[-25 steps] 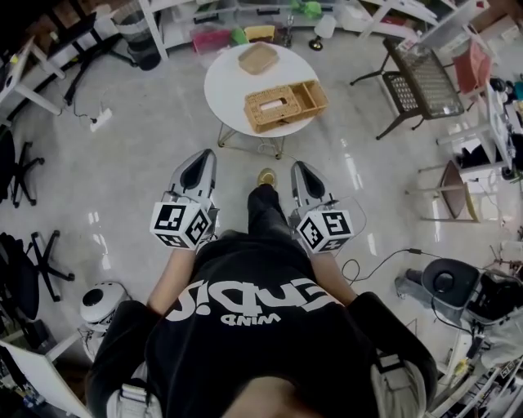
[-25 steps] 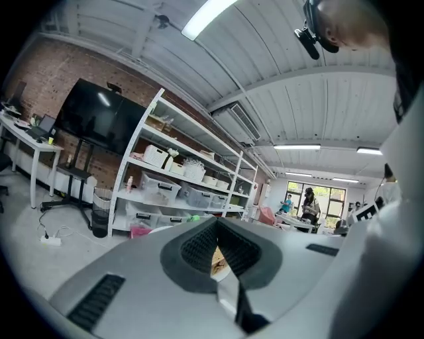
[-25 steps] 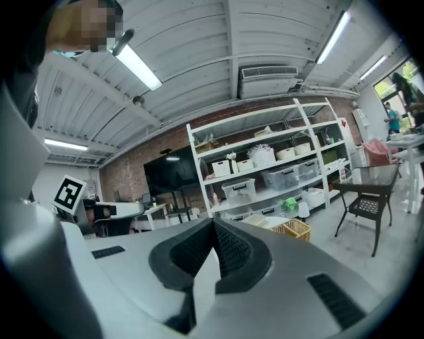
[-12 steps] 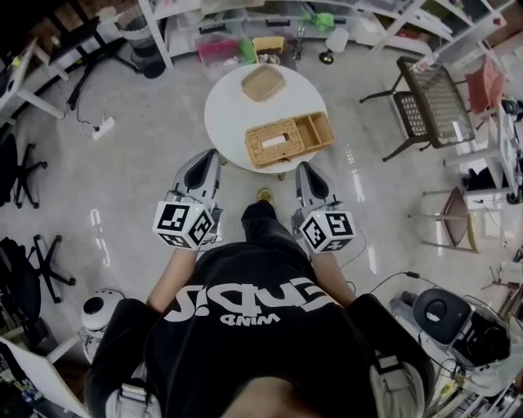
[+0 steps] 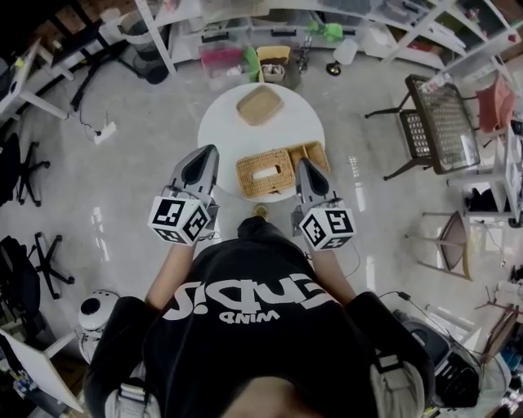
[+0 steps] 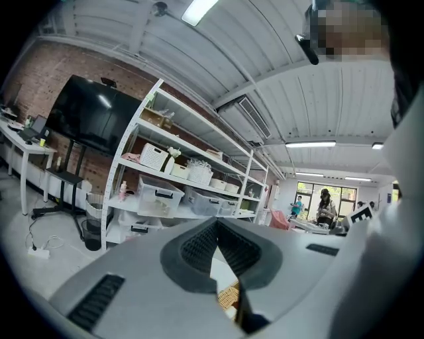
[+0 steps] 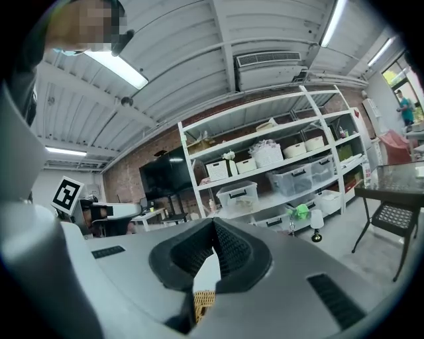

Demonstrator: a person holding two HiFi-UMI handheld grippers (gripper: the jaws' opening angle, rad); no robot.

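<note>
Both grippers are held out in front of the person, side by side and level. The left gripper (image 5: 202,160) is shut and empty, its tip over the left edge of a round white table (image 5: 225,135). The right gripper (image 5: 306,170) is shut and empty too, its tip over the right end of a woven two-part basket (image 5: 276,170) on that table. A flat woven lid (image 5: 259,104) lies further back. In the left gripper view the closed jaws (image 6: 216,224) show a sliver of basket (image 6: 228,296) below them. The right gripper view (image 7: 213,224) shows basket (image 7: 202,300) likewise.
White shelving (image 5: 245,20) with storage boxes runs behind the table, with a pink bin (image 5: 222,59) and a black waste bin (image 5: 140,34) at its foot. A black mesh chair (image 5: 437,114) stands to the right. Office chairs (image 5: 23,167) are at the left. A cable (image 5: 384,294) trails on the floor.
The person has stepped forward: the table and basket have come closer and now lie between the gripper tips. Both grippers stay shut and keep their spacing.
</note>
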